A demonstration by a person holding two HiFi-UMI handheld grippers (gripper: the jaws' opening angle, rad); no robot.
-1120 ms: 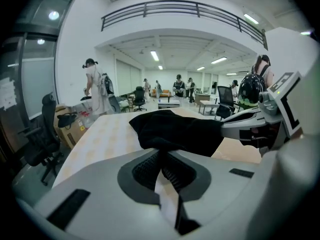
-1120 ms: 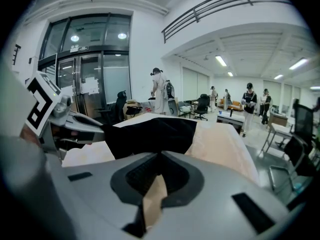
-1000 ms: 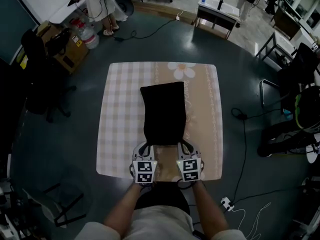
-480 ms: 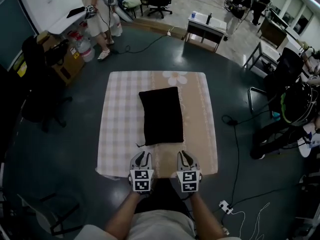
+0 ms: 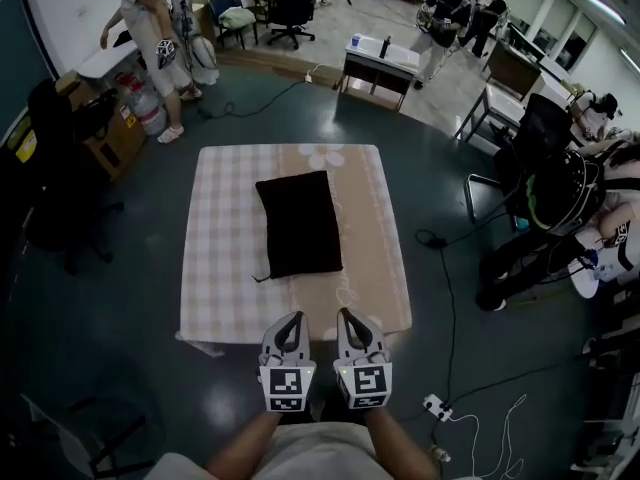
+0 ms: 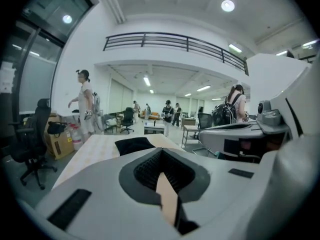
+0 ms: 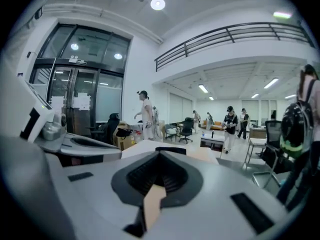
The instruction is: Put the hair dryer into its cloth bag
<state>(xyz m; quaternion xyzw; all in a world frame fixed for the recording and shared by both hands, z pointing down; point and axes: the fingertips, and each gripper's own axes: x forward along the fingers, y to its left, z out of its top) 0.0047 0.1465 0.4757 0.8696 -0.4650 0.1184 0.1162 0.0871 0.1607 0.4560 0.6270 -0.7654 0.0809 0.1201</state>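
Note:
A black cloth bag lies flat in the middle of the checked tablecloth, its drawstring trailing at the near left corner. No hair dryer shows outside it. My left gripper and right gripper hang side by side just off the table's near edge, apart from the bag. Both have just been closing, with nothing between their jaws, and now stand shut and empty. The left gripper view looks over shut jaws to the bag. Past the right gripper the bag shows as a dark strip.
Several people stand at the back of the room. A white desk is behind the table. A cardboard box and an office chair are at the left. More chairs stand at the right. Cables and a power strip lie on the floor.
Both grippers let go of the bag's near end, drew back off the table toward me and rose. The bag stays lying on the cloth.

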